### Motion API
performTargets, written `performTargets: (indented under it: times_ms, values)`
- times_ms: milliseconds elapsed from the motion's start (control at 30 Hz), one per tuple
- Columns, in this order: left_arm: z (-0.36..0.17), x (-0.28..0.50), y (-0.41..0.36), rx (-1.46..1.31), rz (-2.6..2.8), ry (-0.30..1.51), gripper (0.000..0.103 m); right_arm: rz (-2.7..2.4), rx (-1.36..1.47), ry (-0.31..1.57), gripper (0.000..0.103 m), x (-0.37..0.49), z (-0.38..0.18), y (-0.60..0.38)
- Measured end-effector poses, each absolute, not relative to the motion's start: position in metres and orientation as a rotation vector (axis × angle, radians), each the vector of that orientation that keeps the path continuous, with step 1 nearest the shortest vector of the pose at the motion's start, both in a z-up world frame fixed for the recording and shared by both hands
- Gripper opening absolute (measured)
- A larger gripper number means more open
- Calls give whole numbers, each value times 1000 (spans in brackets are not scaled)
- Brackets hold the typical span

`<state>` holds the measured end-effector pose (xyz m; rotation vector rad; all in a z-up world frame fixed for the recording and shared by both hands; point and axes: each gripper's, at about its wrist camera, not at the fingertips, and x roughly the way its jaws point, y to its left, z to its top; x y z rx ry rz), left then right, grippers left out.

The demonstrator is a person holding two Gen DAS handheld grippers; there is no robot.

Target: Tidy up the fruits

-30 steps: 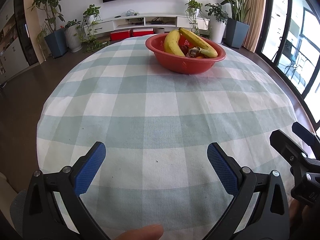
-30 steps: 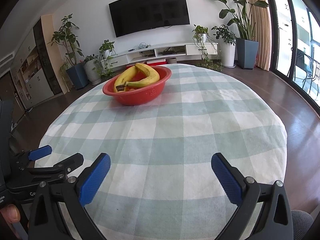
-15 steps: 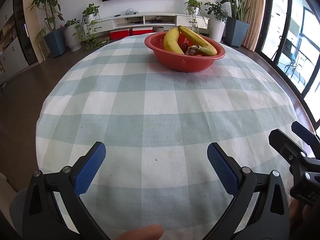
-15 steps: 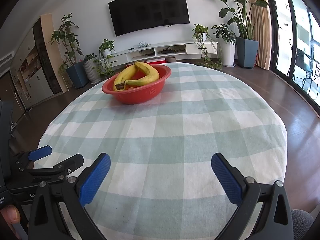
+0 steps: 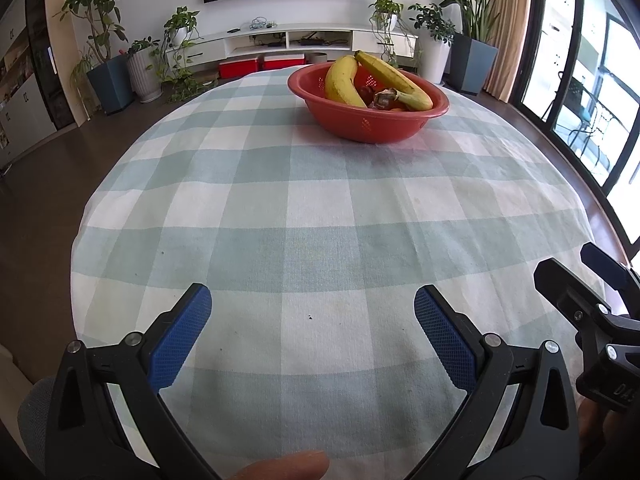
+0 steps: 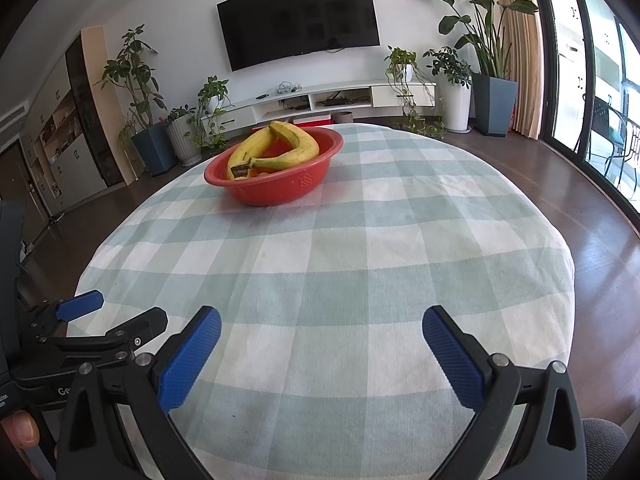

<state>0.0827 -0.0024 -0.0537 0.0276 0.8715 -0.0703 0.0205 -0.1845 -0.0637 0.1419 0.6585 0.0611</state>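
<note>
A red bowl (image 5: pixel 372 124) stands at the far side of the round table and holds two yellow bananas (image 5: pixel 342 82) and some small dark fruit. It also shows in the right wrist view (image 6: pixel 280 188), with the bananas (image 6: pixel 296 148) on top. My left gripper (image 5: pixel 312 312) is open and empty, low over the near edge of the table. My right gripper (image 6: pixel 322 328) is open and empty too, beside the left one, which shows at the left edge of its view (image 6: pixel 112 320).
The table wears a green and white checked cloth (image 5: pixel 320 208). Beyond it are a white TV shelf (image 6: pixel 320 100), potted plants (image 6: pixel 492 100) and a glass door at the right. Dark wooden floor surrounds the table.
Both grippers have shifted slightly; the bowl sits a little higher and farther in both views. Both jaws stay open.
</note>
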Motion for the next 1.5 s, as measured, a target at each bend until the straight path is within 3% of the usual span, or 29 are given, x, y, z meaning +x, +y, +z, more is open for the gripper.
performTargets:
  times_ms: [1500]
  values:
    - [-54,82,-3,28,-71,873,103,60,141,668,103,17,-66,-184]
